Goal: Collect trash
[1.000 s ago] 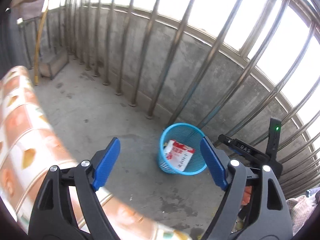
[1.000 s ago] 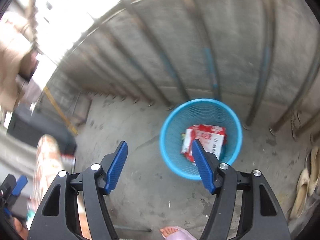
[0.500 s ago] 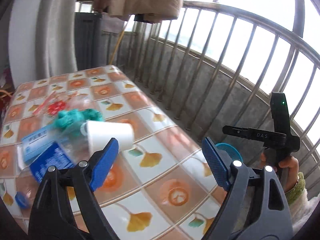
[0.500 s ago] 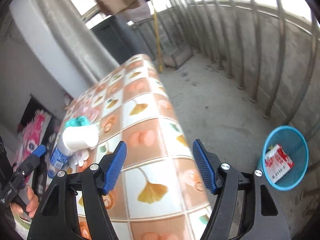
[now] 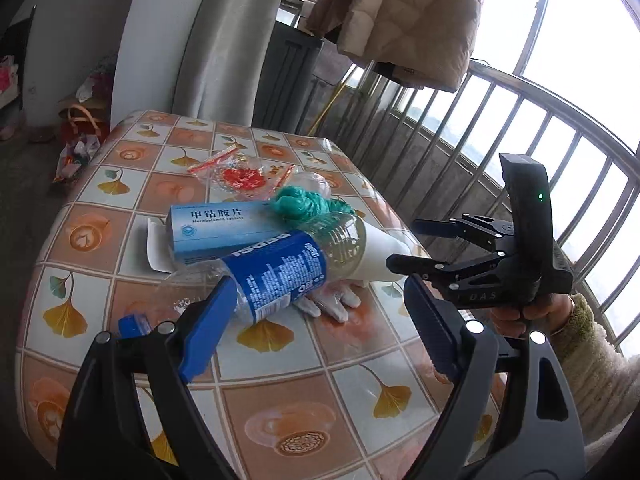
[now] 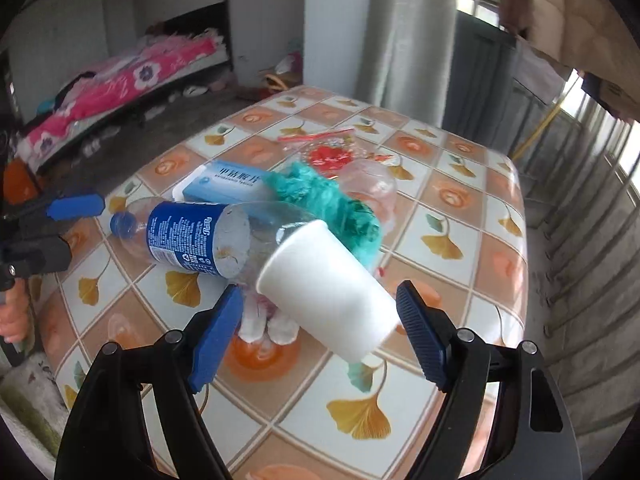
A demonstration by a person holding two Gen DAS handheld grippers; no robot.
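Observation:
A heap of trash lies on the tiled table [image 5: 304, 408] [image 6: 452, 200]: a Pepsi bottle [image 5: 276, 276] [image 6: 188, 236] on its side, a white paper cup [image 5: 384, 256] [image 6: 332, 292], a blue medicine box [image 5: 216, 228] [image 6: 228, 184], a green plastic bag [image 5: 304, 204] [image 6: 336, 208], a clear wrapper with red print [image 5: 240, 176] [image 6: 332, 152] and white crumpled tissue [image 5: 332, 304] [image 6: 268, 320]. My left gripper [image 5: 316, 332] is open, just short of the bottle. My right gripper [image 6: 320, 340] is open with the cup between its fingers, not clamped.
A metal railing [image 5: 540, 148] runs along the balcony on the right. A beige jacket [image 5: 404, 16] hangs above it. A grey pillar [image 6: 404, 32] stands behind the table. A bed with pink bedding [image 6: 120, 80] is at the far left.
Both grippers swung away from the blue bin on the floor and over to the table, closing in on the trash heap. Both stayed open.

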